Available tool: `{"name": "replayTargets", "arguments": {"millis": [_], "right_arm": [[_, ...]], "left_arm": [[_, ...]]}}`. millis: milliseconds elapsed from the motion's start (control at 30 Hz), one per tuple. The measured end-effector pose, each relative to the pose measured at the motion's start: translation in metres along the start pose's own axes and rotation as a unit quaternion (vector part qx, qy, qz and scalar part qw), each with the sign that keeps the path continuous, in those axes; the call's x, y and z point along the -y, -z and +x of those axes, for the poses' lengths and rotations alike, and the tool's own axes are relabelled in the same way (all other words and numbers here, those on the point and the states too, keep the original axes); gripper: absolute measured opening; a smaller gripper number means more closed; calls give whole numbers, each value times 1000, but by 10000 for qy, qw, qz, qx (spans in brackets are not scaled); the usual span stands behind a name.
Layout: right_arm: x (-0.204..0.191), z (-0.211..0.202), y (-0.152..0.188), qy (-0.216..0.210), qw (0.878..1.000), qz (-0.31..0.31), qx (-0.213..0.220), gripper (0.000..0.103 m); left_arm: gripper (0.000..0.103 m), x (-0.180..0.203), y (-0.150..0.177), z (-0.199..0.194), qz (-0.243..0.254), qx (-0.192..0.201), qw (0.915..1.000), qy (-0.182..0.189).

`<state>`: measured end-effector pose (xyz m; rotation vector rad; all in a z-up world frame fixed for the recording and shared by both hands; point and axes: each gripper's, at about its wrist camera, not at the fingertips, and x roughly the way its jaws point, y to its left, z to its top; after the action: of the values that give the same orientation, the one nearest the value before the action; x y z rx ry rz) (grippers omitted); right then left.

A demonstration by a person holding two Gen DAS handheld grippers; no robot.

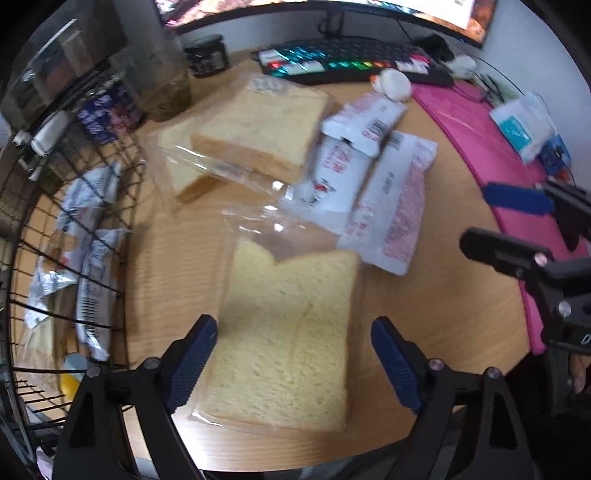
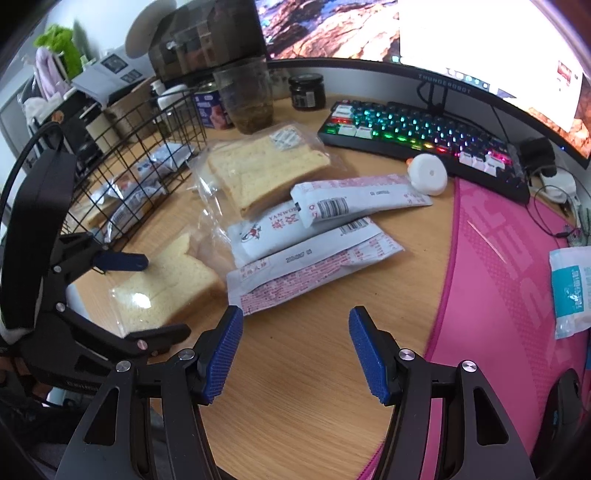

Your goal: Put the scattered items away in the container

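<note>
From the left wrist camera, the left gripper (image 1: 293, 360) points down at a bagged slice of bread (image 1: 284, 339) lying flat on the wooden counter (image 1: 443, 302). The two blue pads stand wide apart, one on each side of the slice. They do not press on it, so the gripper has hold of nothing. Farther back lies a second bag of bread (image 1: 255, 129). Just beside it, three white snack packets (image 1: 369, 173) lie in a heap, overlapping each other. The black wire basket (image 1: 74, 229) stands at the left edge of the counter. It already has some white wrapped packets (image 1: 92, 258) inside. The right gripper (image 1: 517, 229) shows at the right side, over the pink mat (image 1: 476, 147).

From the right wrist camera, the right gripper (image 2: 295, 350) hangs over a bare part of the counter (image 2: 314, 369). Its blue pads are about half way apart, with nothing between them. The snack packets (image 2: 314, 236) lie just ahead of it. The near slice of bread (image 2: 170, 291) lies to the left, under the left gripper (image 2: 122, 262). The second bag of bread (image 2: 266, 166) lies behind, near the wire basket (image 2: 147, 147). A lit keyboard (image 2: 424, 144) sits at the back, below a big screen (image 2: 406, 33). A small white round thing (image 2: 428, 173) lies in front of the keyboard.
</note>
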<state>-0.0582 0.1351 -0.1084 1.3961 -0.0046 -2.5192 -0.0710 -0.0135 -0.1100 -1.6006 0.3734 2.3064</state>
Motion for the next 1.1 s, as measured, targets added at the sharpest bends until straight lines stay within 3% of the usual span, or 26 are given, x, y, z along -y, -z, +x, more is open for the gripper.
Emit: {"name": "replayTargets", "arguments": {"millis": [500, 833, 1000, 1100], "right_arm": [[5, 4, 2, 127, 9999, 64, -39, 60], [9, 8, 2, 97, 9999, 75, -50, 60], [10, 12, 2, 116, 9999, 74, -99, 60], [11, 16, 2, 134, 9998, 94, -140, 60]], "left_arm": [[89, 5, -3, 22, 27, -56, 9998, -170], [94, -11, 0, 32, -274, -13, 9995, 180], [80, -14, 2, 26, -335, 113, 9989, 310], [78, -20, 3, 25, -384, 139, 9983, 411]]}}
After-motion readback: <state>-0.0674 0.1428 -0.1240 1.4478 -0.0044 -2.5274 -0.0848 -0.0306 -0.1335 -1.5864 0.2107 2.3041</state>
